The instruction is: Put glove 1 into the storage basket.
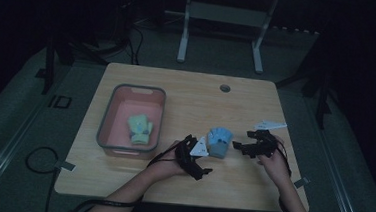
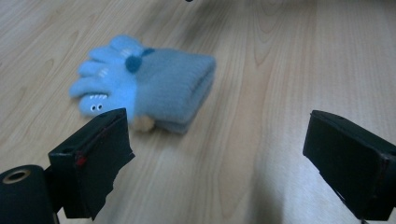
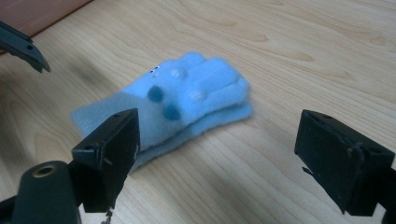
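**Soft blue gloves, both my grippers wide and empty**

At the left of the high view sits a grey tub (image 1: 106,111) with a pink floor, a pale green pair of gloves (image 1: 139,129) lying in it. Right of that, near the lower middle, my left gripper (image 1: 198,163) stands wide open, gripping nothing. The blue gloves (image 1: 220,142) lie flat on the bench (image 1: 187,93) just beside it, between my two grippers. My right gripper (image 1: 243,145), right of centre, is also spread wide and empty.

In the left gripper view the blue gloves (image 2: 149,88) look like a stacked pair of fleecy knit: I judge them light, limp and not fragile, likely to sag and perhaps to separate if pinched at the fingers. The thick folded cuff (image 3: 100,114) seems the best hold, catching both layers together.
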`<state>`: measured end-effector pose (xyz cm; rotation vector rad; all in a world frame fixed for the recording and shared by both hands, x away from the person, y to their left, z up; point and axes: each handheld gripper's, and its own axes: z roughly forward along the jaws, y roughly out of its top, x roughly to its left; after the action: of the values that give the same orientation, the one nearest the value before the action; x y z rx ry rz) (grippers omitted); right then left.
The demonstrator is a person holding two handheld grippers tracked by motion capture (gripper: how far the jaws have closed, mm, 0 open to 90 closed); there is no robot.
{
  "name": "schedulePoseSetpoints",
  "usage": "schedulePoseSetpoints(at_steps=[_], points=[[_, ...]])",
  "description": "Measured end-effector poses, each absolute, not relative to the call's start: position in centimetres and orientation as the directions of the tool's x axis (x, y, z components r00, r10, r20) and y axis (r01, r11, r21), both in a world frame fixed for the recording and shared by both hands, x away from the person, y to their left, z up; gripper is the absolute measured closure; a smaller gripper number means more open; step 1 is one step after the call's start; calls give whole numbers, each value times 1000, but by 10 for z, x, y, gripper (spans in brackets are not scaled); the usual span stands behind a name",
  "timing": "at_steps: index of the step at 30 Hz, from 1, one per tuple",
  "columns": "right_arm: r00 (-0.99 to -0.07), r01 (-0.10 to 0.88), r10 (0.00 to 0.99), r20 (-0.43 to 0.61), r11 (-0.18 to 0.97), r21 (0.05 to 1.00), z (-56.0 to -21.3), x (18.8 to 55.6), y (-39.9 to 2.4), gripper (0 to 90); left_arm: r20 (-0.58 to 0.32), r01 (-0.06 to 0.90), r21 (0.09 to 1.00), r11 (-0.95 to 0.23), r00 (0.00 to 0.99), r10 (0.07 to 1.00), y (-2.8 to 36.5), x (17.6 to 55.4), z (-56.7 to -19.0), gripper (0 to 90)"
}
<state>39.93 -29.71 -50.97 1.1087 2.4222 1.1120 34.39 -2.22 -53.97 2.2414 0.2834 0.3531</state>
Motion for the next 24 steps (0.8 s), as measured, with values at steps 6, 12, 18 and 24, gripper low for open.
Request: schedulePoseSetpoints(at_steps=[6,12,18,24], points=[[-641,597,749,168,349,722,-511,403,-297,118,191,52,762,-646,934,301,-35,355,-541,142],[-654,600,734,181,359,714,-515,412,-287,196,239,-1,745,-667,934,265,-46,364,-543,206],[-635,607,758,146,373,702,-518,433,-274,296,259,-35,727,-686,939,226,-57,371,-546,278],[-617,614,782,89,408,675,-529,445,-262,304,275,-56,696,-716,941,195,-68,377,-550,380]])
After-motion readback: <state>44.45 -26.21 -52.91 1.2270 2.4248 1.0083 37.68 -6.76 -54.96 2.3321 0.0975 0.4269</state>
